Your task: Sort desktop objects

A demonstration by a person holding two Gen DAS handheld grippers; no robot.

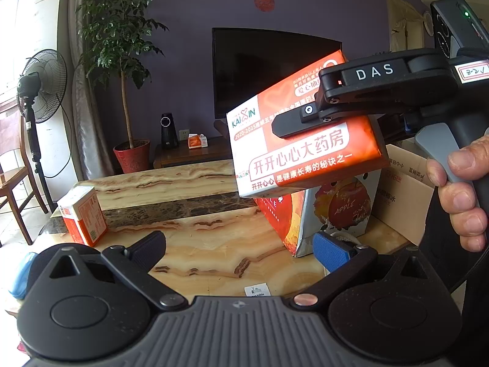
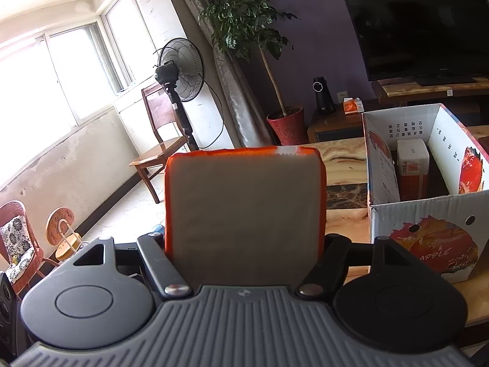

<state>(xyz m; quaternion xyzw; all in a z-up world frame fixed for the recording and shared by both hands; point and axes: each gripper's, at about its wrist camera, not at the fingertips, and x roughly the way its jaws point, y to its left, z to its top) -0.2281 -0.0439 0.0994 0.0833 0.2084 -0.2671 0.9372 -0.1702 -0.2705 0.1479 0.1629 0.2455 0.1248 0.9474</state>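
marble table [image 1: 195,244] is lying under both grippers. left gripper [image 1: 241,249] is hanging wide open and empty. right gripper [image 1: 293,128] is clamping an orange tissue pack [image 1: 305,150] in the air, just above the apple box [image 2: 428,214] holding another pack [image 2: 412,165].

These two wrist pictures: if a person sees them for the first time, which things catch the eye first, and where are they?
The orange and white tissue pack stands out first, held in the air by the right gripper above the marble table. Next is the open apple carton on the table's right side, with a similar pack already standing inside. A third pack stands near the table's left edge, beyond the open left gripper.
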